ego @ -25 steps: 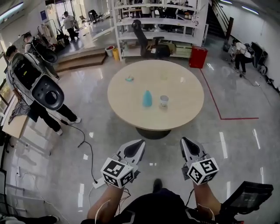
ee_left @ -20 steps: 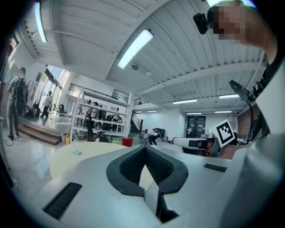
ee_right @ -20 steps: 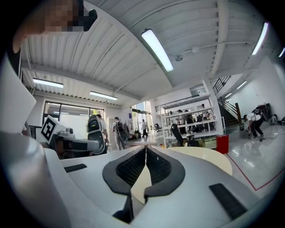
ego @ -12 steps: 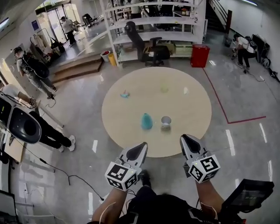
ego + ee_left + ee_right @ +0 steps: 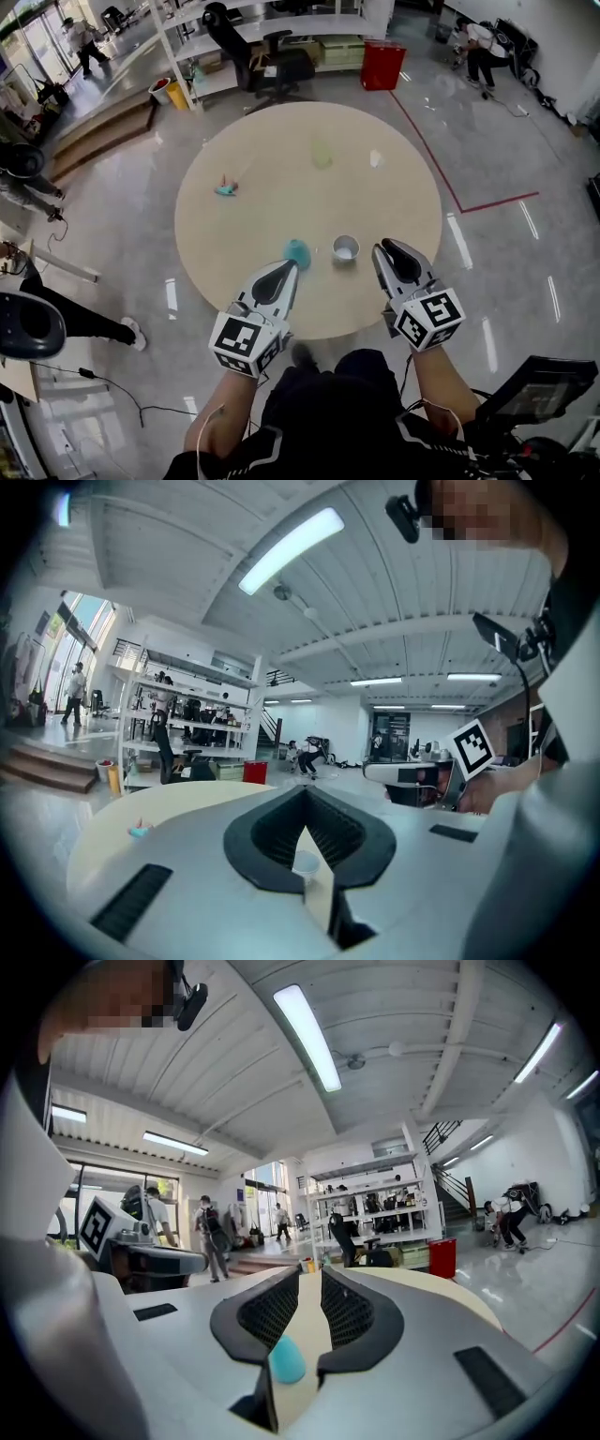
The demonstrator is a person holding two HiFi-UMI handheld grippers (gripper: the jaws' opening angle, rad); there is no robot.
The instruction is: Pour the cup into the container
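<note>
The left tongs (image 5: pixel 284 272) are sitting fully closed with nothing in them. The right tongs (image 5: pixel 386 251) have just been opening and are standing a narrow slot apart. Nothing is lying between their pads, and what is showing through the slot is out on the worktop.

Both are pointing roughly level across the near edge of the round beige wooden worktop (image 5: pixel 281 141). Just beyond them two things are standing upright, near each other but apart. The small teal rounded cup (image 5: pixel 298 253) is lying straight ahead of the left tongs, so that hand is the nearer one for it. The small white open-topped round container (image 5: pixel 346 248) is lying between the two lines of reach, somewhat closer to the right tongs.

I am taking the teal thing for the cup and the white one for the container, though it may be the other way round. The teal top is looking domed, and no view is showing a mouth or any contents.

From the head view the left tongs' tip is overlapping the teal cup's lower edge, so whether it is touching or stopping short cannot be told. The left gripper view is hiding that cup behind its own jaw. Farther back, a tiny teal object (image 5: pixel 226 188) and a pale green patch (image 5: pixel 322 155) are too small to identify.
</note>
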